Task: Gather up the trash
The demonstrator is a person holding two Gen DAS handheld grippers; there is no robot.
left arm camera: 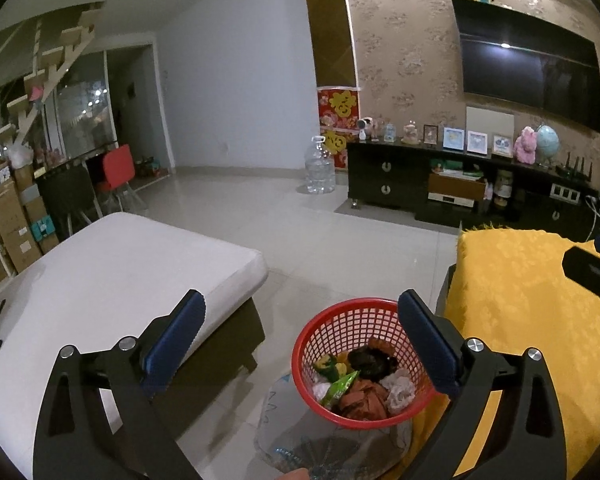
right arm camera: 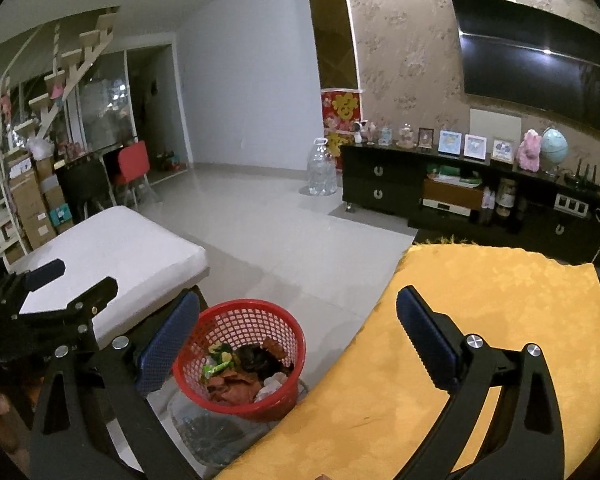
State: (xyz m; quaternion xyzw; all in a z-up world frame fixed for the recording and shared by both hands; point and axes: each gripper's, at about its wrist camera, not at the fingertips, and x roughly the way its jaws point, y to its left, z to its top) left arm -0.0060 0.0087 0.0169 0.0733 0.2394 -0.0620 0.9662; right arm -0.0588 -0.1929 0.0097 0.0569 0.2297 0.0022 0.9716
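Basket [left arm camera: 364, 364] of trash on floor between white ottoman [left arm camera: 112, 280], yellow-draped table [right arm camera: 480, 340]; both claws wide, empty.

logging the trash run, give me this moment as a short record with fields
basket: red basket on the floor beside the yellow cloth
contents: wrappers and crumpled scraps, including a green wrapper
under basket: clear plastic
left gripper: open, nothing between the pads
right gripper: open, nothing held
table: the yellow cloth's visible part is bare
nearby: white cushion
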